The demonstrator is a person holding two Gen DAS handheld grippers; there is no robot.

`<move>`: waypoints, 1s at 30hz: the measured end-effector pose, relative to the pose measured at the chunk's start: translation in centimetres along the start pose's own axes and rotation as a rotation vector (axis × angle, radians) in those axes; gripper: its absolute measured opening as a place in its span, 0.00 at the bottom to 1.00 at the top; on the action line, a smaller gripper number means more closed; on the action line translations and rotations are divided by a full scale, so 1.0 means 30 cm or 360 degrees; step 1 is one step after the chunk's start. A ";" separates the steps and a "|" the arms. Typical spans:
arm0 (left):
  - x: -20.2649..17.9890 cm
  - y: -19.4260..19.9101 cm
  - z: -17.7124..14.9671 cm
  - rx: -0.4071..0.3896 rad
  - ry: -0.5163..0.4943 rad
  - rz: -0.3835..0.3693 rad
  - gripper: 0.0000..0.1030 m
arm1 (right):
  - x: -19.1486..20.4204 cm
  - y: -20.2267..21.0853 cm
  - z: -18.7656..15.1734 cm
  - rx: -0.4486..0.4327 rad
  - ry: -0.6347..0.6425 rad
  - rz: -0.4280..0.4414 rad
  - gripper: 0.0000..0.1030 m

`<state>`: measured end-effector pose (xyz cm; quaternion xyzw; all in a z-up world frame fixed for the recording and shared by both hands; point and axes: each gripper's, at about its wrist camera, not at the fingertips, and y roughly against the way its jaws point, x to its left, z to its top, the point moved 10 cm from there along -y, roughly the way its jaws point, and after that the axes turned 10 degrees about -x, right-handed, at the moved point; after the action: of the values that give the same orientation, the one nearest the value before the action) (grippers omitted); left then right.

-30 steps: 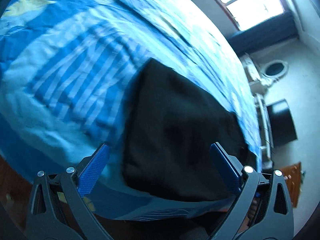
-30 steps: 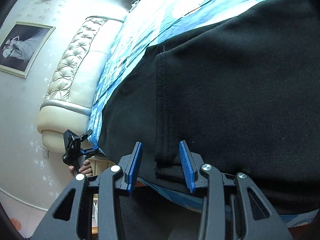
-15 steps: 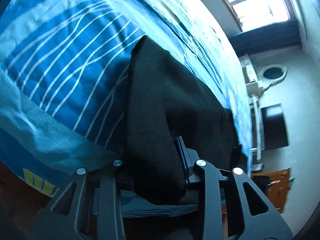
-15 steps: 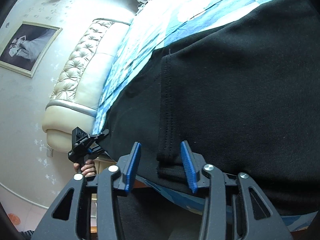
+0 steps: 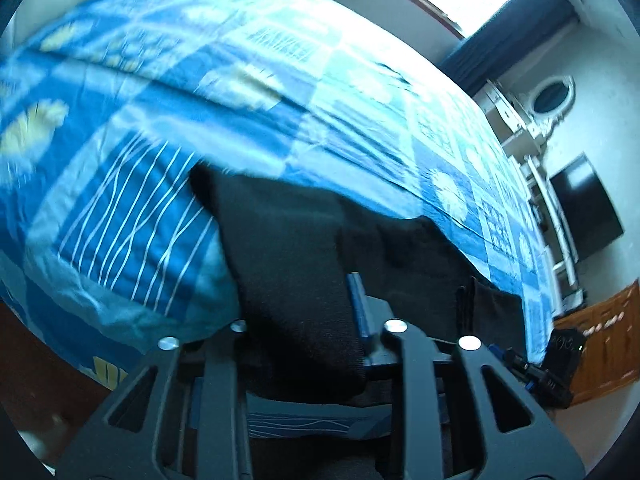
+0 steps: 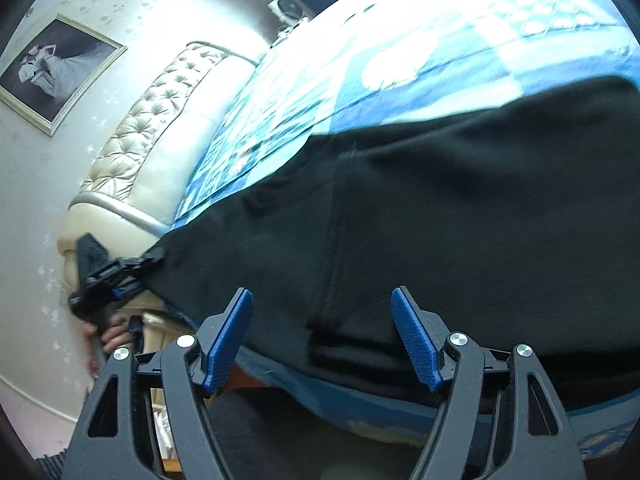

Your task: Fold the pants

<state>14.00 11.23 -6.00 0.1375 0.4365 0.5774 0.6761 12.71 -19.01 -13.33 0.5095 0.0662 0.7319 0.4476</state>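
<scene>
on the bed (image 5: 280, 120) with its blue patterned cover lie the black pants (image 6: 460, 200). left hand-held gripper (image 5: 304, 320) is clamped on one lifted end of them. right hand-held gripper (image 6: 324, 340) is opening, its blue pads (image 6: 230, 336) clear of the cloth between them.

Black pants (image 6: 460, 208) lie across a blue patterned bedspread (image 6: 420, 52), their stitched hem at the bed's near edge. The right gripper (image 6: 322, 336) hovers over that hem, its blue-padded jaws opening and clear of the cloth. At left, the left gripper (image 6: 154, 258) pinches the pants' far corner before a tufted cream headboard (image 6: 160, 120)
</scene>
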 end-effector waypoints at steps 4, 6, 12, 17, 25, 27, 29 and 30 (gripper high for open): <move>-0.160 0.018 0.023 -0.0044 -0.0197 0.0047 0.20 | -0.028 0.036 0.034 -0.0058 -0.0002 -0.0050 0.69; -0.213 0.024 0.018 -0.0061 -0.0285 0.0072 0.20 | -0.044 0.051 0.044 -0.0081 0.0000 -0.0092 0.69; -0.263 -0.008 -0.007 -0.0026 -0.0305 0.0041 0.21 | -0.062 0.063 0.038 -0.0085 0.0001 -0.0105 0.69; -0.039 -0.013 -0.030 0.0042 -0.0145 -0.0005 0.23 | -0.042 0.046 0.025 -0.0058 0.0026 -0.0107 0.69; 0.287 0.006 -0.063 0.0032 0.0143 -0.0136 0.65 | -0.047 0.023 0.003 -0.0023 -0.0001 -0.0122 0.69; 0.338 0.002 -0.074 0.0031 0.0241 -0.0166 0.68 | -0.047 0.027 0.004 -0.0025 0.0000 -0.0122 0.69; 0.386 -0.019 -0.101 0.0055 0.0326 -0.0163 0.69 | -0.046 0.024 0.007 -0.0026 -0.0007 -0.0116 0.69; 0.399 -0.031 -0.113 0.0070 0.0348 -0.0154 0.69 | -0.045 0.022 0.007 -0.0024 -0.0009 -0.0115 0.69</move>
<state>11.50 20.67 -13.76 0.0672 0.5263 0.5459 0.6484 12.58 -20.46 -13.79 0.5055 0.0778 0.7144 0.4776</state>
